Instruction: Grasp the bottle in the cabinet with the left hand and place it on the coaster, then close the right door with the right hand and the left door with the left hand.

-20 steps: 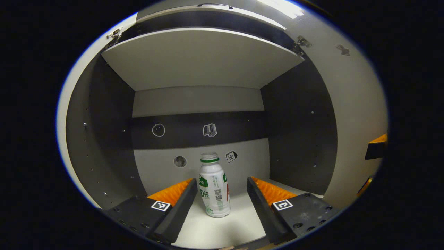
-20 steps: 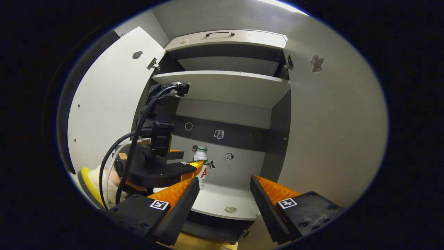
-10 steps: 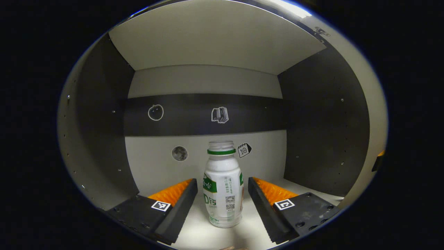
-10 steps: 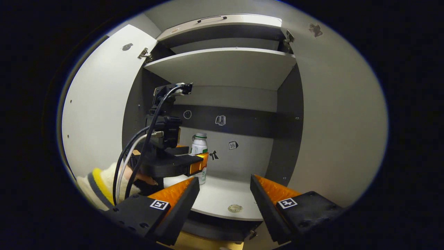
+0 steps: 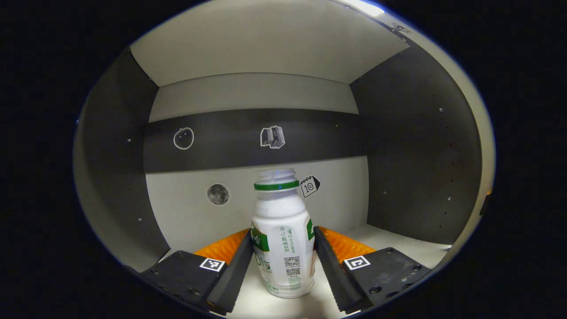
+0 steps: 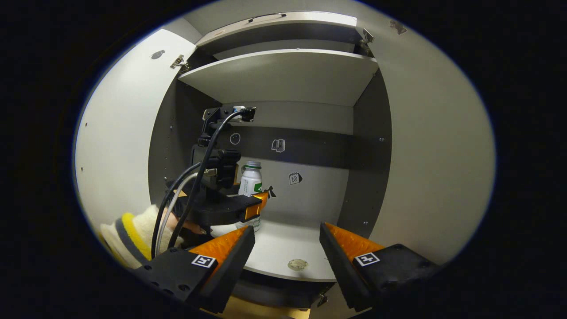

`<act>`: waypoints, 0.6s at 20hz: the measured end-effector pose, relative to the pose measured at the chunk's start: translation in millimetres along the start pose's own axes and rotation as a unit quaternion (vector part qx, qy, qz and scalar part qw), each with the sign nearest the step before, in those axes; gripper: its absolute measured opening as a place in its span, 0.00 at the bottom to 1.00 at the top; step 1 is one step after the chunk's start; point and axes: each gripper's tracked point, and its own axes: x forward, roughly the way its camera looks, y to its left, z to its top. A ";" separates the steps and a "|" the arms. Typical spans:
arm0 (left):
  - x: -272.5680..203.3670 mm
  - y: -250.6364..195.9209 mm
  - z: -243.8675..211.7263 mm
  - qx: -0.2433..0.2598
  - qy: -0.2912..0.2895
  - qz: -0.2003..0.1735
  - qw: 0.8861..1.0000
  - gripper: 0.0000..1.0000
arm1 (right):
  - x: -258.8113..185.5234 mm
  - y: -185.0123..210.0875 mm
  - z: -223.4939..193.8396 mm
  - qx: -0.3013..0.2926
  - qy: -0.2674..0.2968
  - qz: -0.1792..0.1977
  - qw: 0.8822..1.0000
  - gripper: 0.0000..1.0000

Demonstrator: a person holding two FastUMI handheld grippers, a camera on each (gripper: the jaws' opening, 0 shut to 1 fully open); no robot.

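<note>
Your left claw (image 5: pixel 283 261) reaches level into the cabinet (image 5: pixel 398 155), fingers touching both sides of the upright bottle (image 5: pixel 282 239) on the shelf. Your right claw (image 6: pixel 285 252) hangs outside, wide open and empty.

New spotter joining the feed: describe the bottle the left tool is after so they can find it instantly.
Look into the open cabinet, on its lower shelf against the back wall. The bottle stands upright there between the left tool's two fingers. It is white with a green neck ring and green label, the only container on that shelf.
</note>
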 end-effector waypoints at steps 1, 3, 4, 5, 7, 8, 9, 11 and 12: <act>-0.6 -0.6 0.0 -0.003 0.000 -0.002 1.000 0.82 | 0.1 -0.7 -0.1 0.000 -0.001 -0.001 1.000 0.98; -2.0 -1.5 0.5 -0.006 0.003 -0.009 1.000 0.80 | -0.3 -0.8 1.7 0.004 -0.003 -0.003 1.000 0.98; -3.4 -2.4 1.2 -0.006 0.005 -0.012 1.000 0.78 | -1.1 -0.8 3.5 0.006 -0.004 -0.004 1.000 0.98; -3.1 -1.8 2.2 -0.008 0.005 -0.012 1.000 0.78 | -3.1 -1.1 5.2 0.008 -0.006 -0.005 1.000 0.98; -8.7 -4.5 7.8 -0.014 0.005 -0.015 1.000 0.79 | -10.0 -2.8 9.7 0.008 -0.011 -0.009 1.000 0.98; -12.1 -5.7 11.7 -0.018 0.006 -0.018 1.000 0.79 | -14.9 -3.5 13.0 0.007 -0.013 -0.011 1.000 0.98; -17.2 -9.2 16.1 -0.022 0.005 -0.022 1.000 0.79 | -19.7 -3.8 17.4 0.007 -0.017 -0.014 1.000 0.98; -51.7 -12.0 29.1 -0.026 -0.003 -0.025 0.999 0.80 | -33.1 -3.0 29.4 0.007 -0.028 -0.019 0.999 0.98; -64.5 -12.4 37.1 -0.022 -0.007 -0.025 0.999 0.80 | -40.8 -1.9 35.0 0.007 -0.034 -0.021 0.999 0.98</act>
